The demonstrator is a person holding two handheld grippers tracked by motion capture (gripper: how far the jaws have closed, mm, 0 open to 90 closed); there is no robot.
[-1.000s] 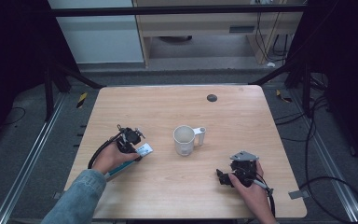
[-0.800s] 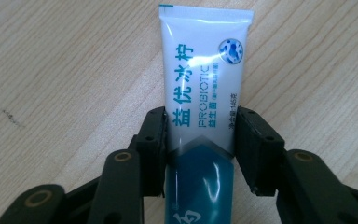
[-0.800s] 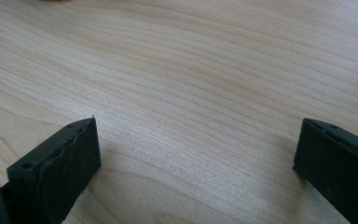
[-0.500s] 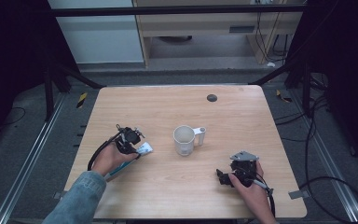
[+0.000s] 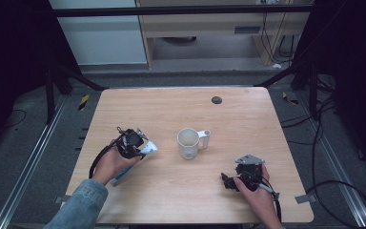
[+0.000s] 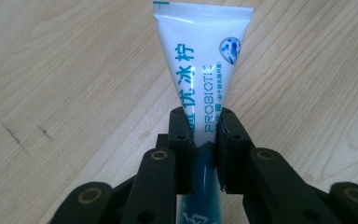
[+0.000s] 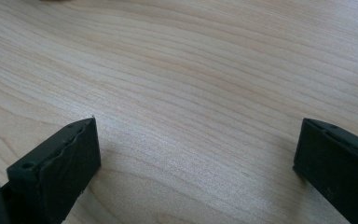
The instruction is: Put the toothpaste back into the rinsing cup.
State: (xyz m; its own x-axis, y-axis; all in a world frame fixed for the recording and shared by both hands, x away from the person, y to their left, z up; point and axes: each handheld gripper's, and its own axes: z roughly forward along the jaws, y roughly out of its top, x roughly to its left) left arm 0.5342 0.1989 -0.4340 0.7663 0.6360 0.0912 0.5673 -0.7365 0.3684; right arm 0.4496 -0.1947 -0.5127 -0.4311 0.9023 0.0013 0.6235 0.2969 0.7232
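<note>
**High view: left jaws clamp the toothpaste tube and raise it**

Against the earlier frames, the left gripper (image 5: 134, 142) has come up a little and sits nearer the mug (image 5: 189, 142), its jaws having just been closing. They now pinch the toothpaste tube (image 6: 204, 79) across its middle; the crimped end juts out ahead of the jaw tips, the blue lower part runs back between them. The right gripper (image 5: 232, 181) has not shifted, resting near the table's (image 5: 171, 105) front right, well apart from the mug, its jaws spread wide over bare wood.
</note>
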